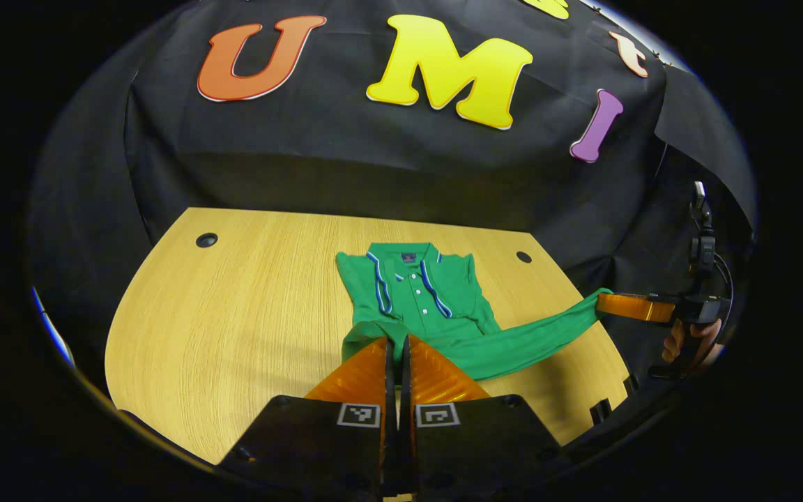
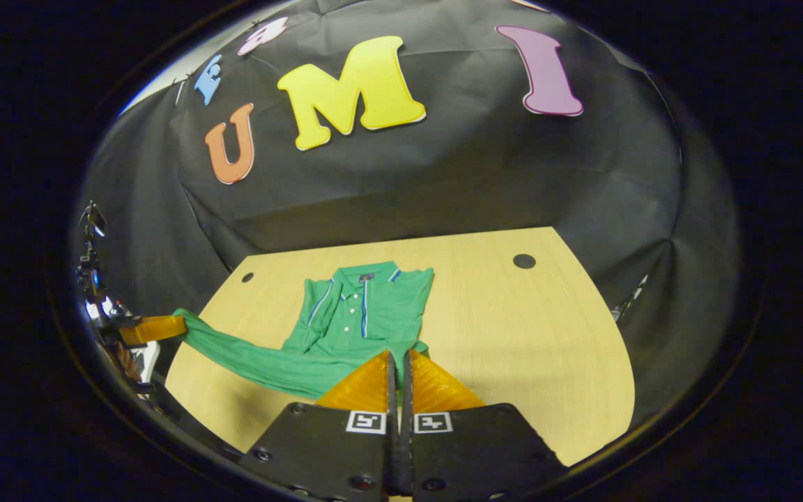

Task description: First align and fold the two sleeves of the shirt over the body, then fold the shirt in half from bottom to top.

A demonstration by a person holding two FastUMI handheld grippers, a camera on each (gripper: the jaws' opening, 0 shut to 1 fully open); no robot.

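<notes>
Surface: a light wooden table, straight grain, curved front edge, with round dark holes near its far corners. Behind and around it hangs a creased black cloth wall.

Task item: a green polo shirt, lying face up toward the far middle of the table, collar away from the viewer. The collar and the button placket carry blue-and-white trim, with small pale buttons down the placket. The fabric looks like a soft knit, finely ribbed where stretched. The lower part is lifted off the table and pulled into a taut band running sideways between the two grippers.

Left gripper: in the left gripper view its fingers are closed nearly together, pinching a bunched fold of the shirt's lower edge at their tips. The finger pads are ridged and wedge-shaped; the dark housing below bears two square markers.

Right gripper: in the right gripper view, fingers likewise drawn together on the green cloth at the hem. In the left gripper view the same gripper appears at the far right beyond the table's edge, level, clamping the end of the band, with a hand on its grip.
</notes>
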